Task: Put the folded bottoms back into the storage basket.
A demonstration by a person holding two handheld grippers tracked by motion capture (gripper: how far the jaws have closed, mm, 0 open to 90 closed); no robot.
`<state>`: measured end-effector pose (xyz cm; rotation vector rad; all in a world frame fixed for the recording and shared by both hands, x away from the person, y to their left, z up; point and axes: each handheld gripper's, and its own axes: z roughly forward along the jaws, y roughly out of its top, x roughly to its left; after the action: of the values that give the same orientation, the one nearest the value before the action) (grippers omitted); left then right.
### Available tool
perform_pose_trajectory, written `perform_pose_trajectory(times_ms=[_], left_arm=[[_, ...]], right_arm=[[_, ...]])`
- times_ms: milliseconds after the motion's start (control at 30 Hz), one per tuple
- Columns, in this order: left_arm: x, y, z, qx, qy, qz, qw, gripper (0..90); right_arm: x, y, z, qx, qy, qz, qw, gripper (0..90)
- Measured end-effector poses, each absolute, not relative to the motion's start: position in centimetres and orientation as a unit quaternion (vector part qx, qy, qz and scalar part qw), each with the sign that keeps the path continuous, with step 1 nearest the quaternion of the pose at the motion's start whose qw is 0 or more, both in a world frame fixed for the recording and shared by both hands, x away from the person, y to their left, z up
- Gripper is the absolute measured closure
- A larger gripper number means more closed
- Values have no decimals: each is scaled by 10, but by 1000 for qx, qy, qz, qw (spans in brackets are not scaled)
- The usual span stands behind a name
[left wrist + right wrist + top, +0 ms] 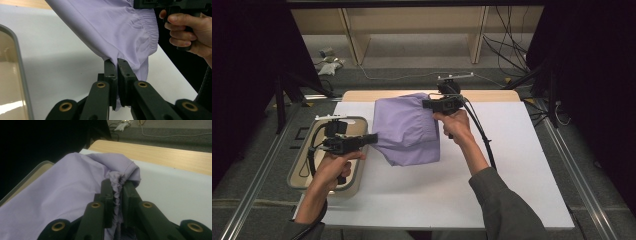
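Note:
A lilac garment (407, 127) with a gathered elastic edge hangs spread between my two grippers above the white table cover (512, 165). My left gripper (373, 138) is shut on its lower left edge; in the left gripper view the cloth (112, 27) is pinched between the black jaws (117, 62). At the far upper corner my right gripper (428, 104) is shut on the elastic hem, and the right gripper view shows the bunched hem (117, 183) clamped between its jaws (117, 182). The garment's bottom fold rests near the table.
A grey-rimmed tray (297, 170) lies at the table's left edge, under my left hand. The wooden table edge (492, 95) runs along the back. Cables and a shelf frame stand on the floor beyond. Dark stands flank both sides.

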<state>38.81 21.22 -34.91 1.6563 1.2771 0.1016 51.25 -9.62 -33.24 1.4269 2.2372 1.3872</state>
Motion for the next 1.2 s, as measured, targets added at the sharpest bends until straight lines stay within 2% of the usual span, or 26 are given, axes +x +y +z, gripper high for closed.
perform_pose_trajectory(times_ms=[1200], left_arm=[[370,287,-331,664,550,59,503,864]], right_arm=[[512,-11,-313,444,761,468,66,816]])
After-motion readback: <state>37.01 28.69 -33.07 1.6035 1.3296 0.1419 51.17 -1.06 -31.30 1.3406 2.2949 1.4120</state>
